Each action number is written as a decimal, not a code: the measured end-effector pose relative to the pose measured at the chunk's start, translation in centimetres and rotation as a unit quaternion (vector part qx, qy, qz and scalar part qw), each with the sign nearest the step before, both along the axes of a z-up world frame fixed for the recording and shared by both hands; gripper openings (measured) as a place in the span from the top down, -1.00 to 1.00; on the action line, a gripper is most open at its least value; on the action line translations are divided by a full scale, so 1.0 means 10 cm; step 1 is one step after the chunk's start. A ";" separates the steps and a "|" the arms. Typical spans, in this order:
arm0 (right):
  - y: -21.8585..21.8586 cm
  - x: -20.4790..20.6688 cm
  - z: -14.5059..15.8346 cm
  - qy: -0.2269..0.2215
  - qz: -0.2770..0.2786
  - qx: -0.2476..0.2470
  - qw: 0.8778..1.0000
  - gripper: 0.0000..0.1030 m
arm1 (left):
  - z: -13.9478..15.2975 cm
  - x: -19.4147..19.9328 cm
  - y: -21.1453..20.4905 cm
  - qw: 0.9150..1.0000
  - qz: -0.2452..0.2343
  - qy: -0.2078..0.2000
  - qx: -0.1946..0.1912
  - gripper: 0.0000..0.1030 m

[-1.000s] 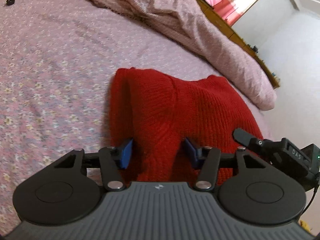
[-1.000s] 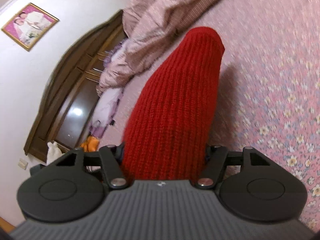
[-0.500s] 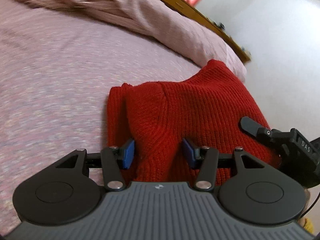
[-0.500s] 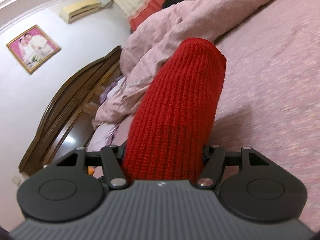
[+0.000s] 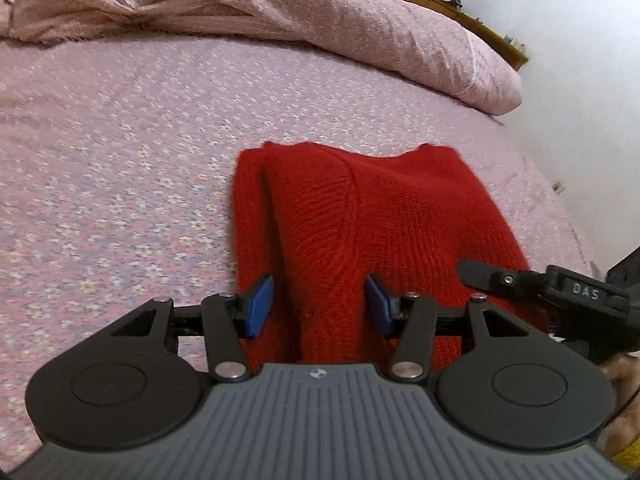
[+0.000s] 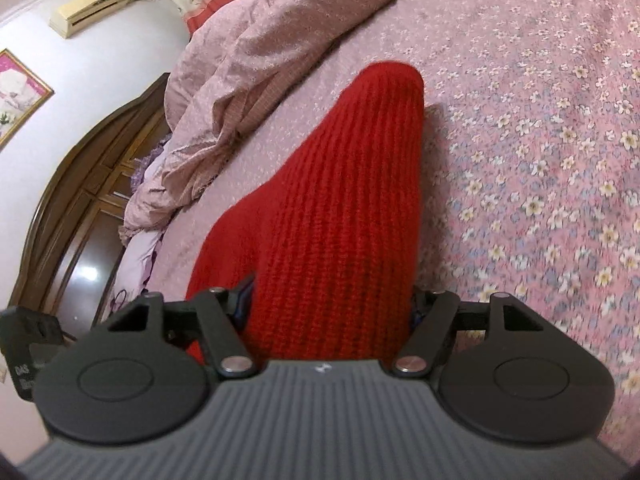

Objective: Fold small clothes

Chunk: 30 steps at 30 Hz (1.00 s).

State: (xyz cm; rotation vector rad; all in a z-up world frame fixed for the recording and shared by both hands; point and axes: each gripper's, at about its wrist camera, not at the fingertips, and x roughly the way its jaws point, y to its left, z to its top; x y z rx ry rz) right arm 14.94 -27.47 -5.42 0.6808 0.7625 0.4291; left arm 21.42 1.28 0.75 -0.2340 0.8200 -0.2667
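A red knitted garment [image 5: 360, 232] lies on the pink flowered bedspread [image 5: 120, 200], partly folded, with one edge doubled over at its left. My left gripper [image 5: 319, 305] is at its near edge with a bunch of the knit between the blue pads [image 5: 258, 306], shut on it. In the right wrist view the same red garment [image 6: 340, 216] stretches away from my right gripper [image 6: 330, 304], which is shut on a thick fold of it; its pads are mostly hidden by the knit. The right gripper [image 5: 560, 292] also shows at the right of the left view.
A rumpled pink quilt [image 5: 280, 12] lies along the far side of the bed. A wooden headboard and wardrobe [image 6: 80, 208] stand at the left of the right view. The bed edge and white wall [image 5: 580, 80] are at the right.
Both grippers have come down toward the bed with the red garment still held. The views tilted from the walls back onto the bedspread, and the garment now lies flatter.
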 end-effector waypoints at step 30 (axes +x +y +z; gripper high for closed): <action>0.20 -0.63 0.17 -0.039 -0.066 -0.143 0.987 -0.60 | 0.10 -0.41 -0.08 0.995 0.046 -0.018 0.085 -0.32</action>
